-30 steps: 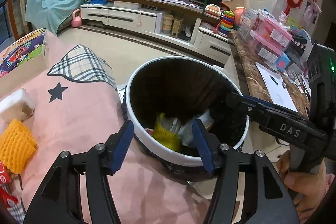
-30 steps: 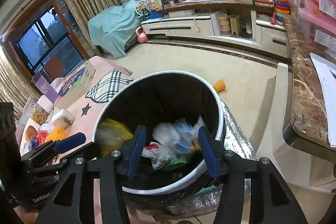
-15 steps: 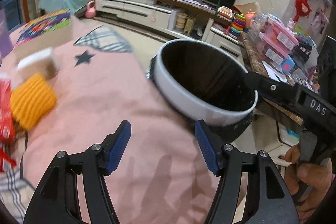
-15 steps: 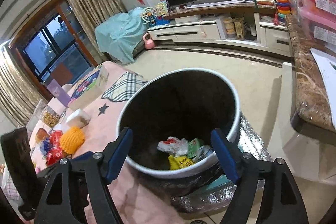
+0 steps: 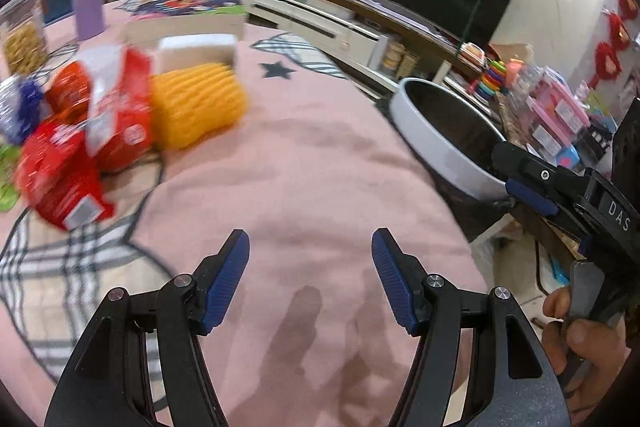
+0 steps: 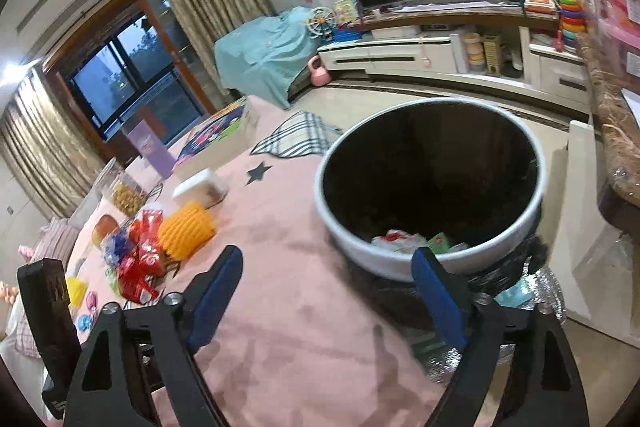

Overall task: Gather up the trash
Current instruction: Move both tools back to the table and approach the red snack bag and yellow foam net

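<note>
Right wrist view: pink fleece tablecloth (image 6: 304,307) fills lower frame; white-rimmed black trash bin (image 6: 432,187) centre right, wrappers inside. Red snack packets (image 5: 72,147), yellow ribbed sponge (image 5: 196,111) upper left. My right gripper (image 6: 326,293) opening, empty; left gripper (image 5: 310,279) open, empty.

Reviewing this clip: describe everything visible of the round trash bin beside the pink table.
The round trash bin with a white rim and dark interior stands upright and open, with no lid in view, beside the edge of the pink tablecloth. Its rim looks like smooth plastic. A few crumpled wrappers, white, red and green, lie at the bottom. Crinkled silver foil lies around its base. Neither gripper touches it.
</note>
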